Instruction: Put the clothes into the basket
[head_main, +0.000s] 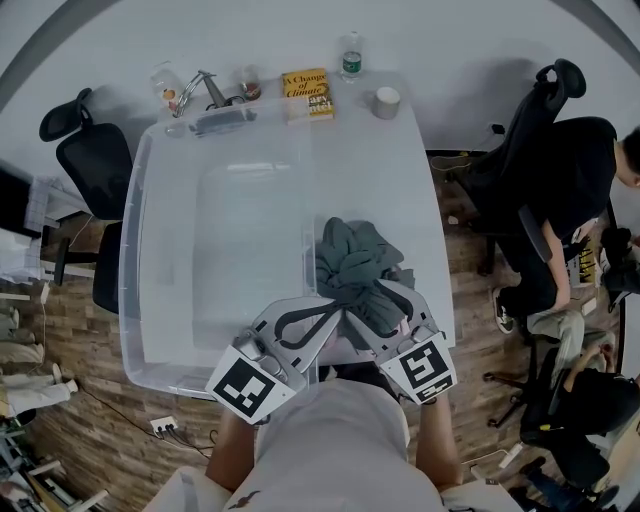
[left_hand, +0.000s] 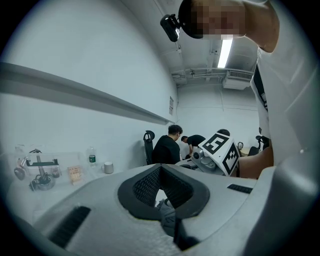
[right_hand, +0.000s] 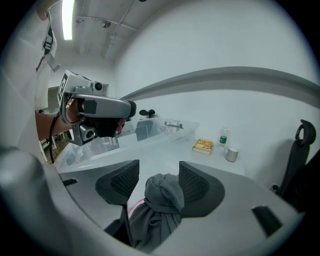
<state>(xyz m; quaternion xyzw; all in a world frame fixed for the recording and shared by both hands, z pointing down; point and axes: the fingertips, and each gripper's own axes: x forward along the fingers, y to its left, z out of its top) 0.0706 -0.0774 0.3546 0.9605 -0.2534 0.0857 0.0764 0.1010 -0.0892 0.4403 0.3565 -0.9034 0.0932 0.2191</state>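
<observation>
A bundle of grey clothes (head_main: 352, 262) lies on the white table (head_main: 400, 180), just right of the clear plastic basket (head_main: 140, 200). My right gripper (head_main: 378, 300) is open at the bundle's near side. In the right gripper view the grey clothes (right_hand: 162, 197) sit between the pads of the right gripper (right_hand: 159, 172), with a gap on the left and a bit of pink below. My left gripper (head_main: 335, 312) is shut beside the bundle, at the basket's near right corner. In the left gripper view the fingertips of the left gripper (left_hand: 160, 170) meet, and grey cloth shows through the hollow behind them.
At the table's far end stand a yellow book (head_main: 307, 93), a water bottle (head_main: 351, 55), a grey cup (head_main: 386, 101) and jars with a metal tool (head_main: 205, 100). An office chair (head_main: 85, 150) is at left. People (head_main: 560, 200) sit at right.
</observation>
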